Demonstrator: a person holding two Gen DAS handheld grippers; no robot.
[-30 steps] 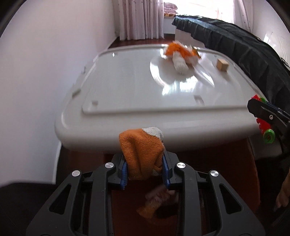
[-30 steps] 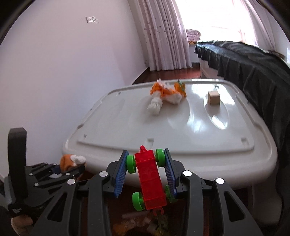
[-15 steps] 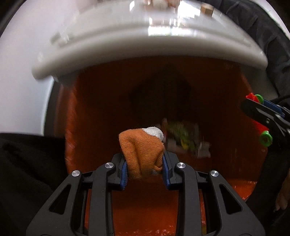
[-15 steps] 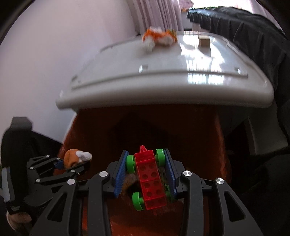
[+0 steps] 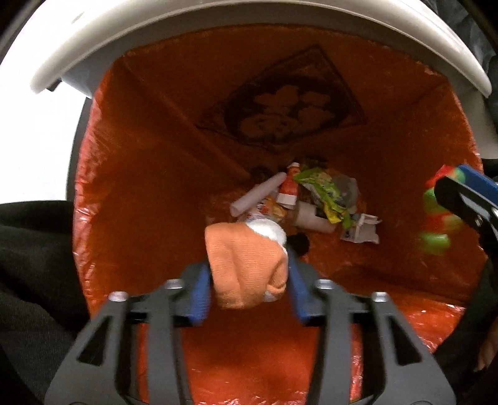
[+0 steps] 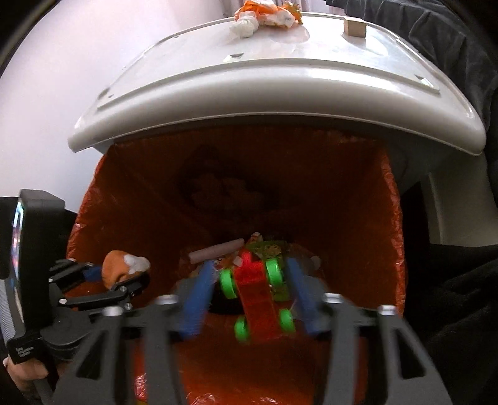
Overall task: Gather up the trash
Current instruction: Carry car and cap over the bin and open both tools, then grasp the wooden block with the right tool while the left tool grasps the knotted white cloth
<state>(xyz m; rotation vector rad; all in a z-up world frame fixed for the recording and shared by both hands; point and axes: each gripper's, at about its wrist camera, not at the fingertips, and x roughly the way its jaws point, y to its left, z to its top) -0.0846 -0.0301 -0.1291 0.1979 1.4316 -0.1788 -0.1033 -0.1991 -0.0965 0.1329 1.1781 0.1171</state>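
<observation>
My left gripper (image 5: 247, 271) is shut on an orange and white sock (image 5: 246, 263) and holds it over the open mouth of an orange-lined trash bin (image 5: 149, 162). My right gripper (image 6: 249, 294) has its jaws spread, and a red toy car with green wheels (image 6: 256, 299) sits tilted and blurred between them, over the same bin (image 6: 351, 218). The right gripper also shows at the right edge of the left wrist view (image 5: 463, 199). The left gripper with the sock shows at the left of the right wrist view (image 6: 124, 269).
Wrappers, a white paper tube and a cup lie at the bottom of the bin (image 5: 314, 202). A white lid (image 6: 280, 78) above the bin carries another orange and white sock bundle (image 6: 264, 12) and a wooden block (image 6: 354, 26).
Both grippers have tilted down from facing the white lid to looking into the bin. The right gripper's jaws have spread and the toy car has tipped and blurred. The sock stays gripped.
</observation>
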